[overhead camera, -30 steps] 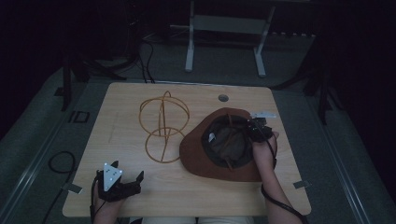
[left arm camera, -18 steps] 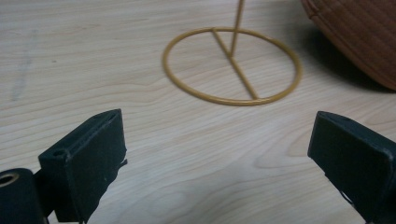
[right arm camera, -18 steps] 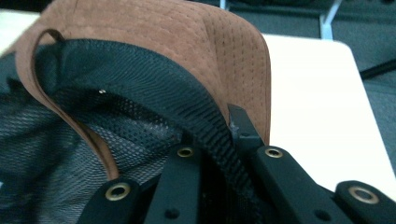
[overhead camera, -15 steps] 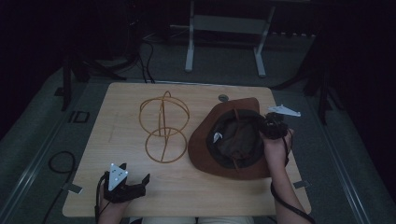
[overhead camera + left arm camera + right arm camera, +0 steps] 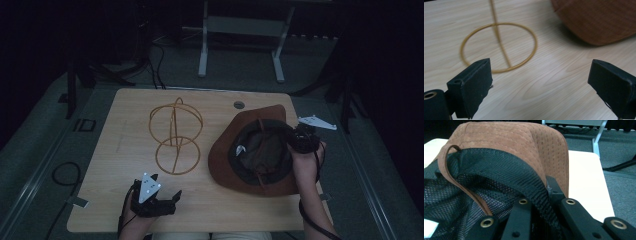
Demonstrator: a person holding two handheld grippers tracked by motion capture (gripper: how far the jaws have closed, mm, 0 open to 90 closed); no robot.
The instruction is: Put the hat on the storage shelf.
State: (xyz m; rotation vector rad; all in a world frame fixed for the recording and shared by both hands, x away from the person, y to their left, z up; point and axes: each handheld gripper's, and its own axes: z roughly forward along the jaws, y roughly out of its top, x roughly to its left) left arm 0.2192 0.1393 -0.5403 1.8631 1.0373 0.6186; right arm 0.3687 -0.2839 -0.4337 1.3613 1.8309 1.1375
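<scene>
The right claw [image 5: 295,140] is clamped on the inner band of an upturned brown hat [image 5: 255,150] near the counter's [image 5: 125,125] right edge, while the left claw [image 5: 157,197] hovers wide open and empty over bare wood beside a wire stand [image 5: 175,135].

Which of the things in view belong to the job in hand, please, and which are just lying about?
In the job:
- brown hat, clamped at its inner band by the right tool
- wire hat stand
- left tool, open

Lying about:
- white frame on the floor
</scene>
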